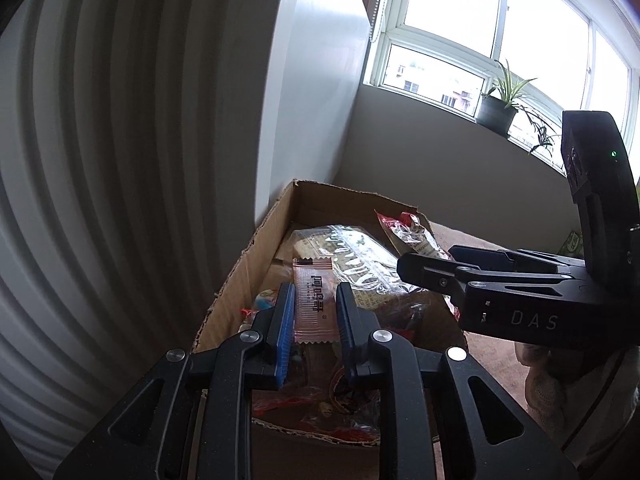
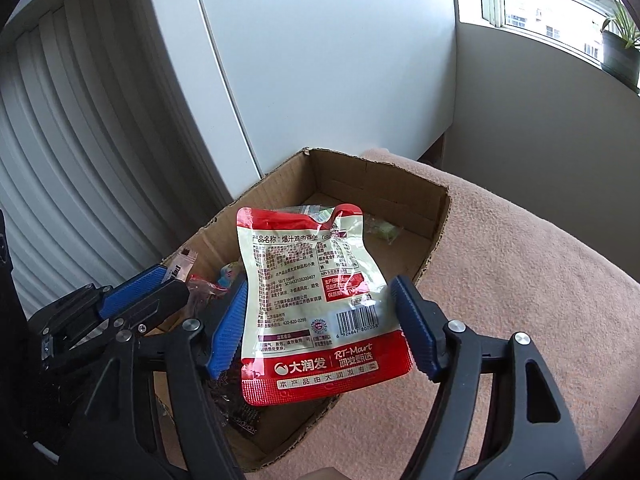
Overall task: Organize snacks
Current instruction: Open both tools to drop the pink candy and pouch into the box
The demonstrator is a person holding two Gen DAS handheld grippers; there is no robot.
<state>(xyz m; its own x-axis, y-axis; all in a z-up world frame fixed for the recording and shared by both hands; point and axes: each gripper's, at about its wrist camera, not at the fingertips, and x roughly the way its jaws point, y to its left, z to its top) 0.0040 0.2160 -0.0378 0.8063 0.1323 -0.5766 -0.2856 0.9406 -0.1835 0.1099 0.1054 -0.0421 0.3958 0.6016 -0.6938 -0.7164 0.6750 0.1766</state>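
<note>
An open cardboard box holds several snack packets. My left gripper is shut on a thin pink wrapped snack bar, held upright over the box's near end. My right gripper is shut on a red-and-white snack pouch, its blue pads pressing both side edges, held above the box. The pouch also shows in the left wrist view ahead of the right gripper's black body. The left gripper shows at the left of the right wrist view.
The box rests on a surface covered with pink cloth. A white ribbed wall and a white panel stand right behind the box. A window sill with potted plants is farther back.
</note>
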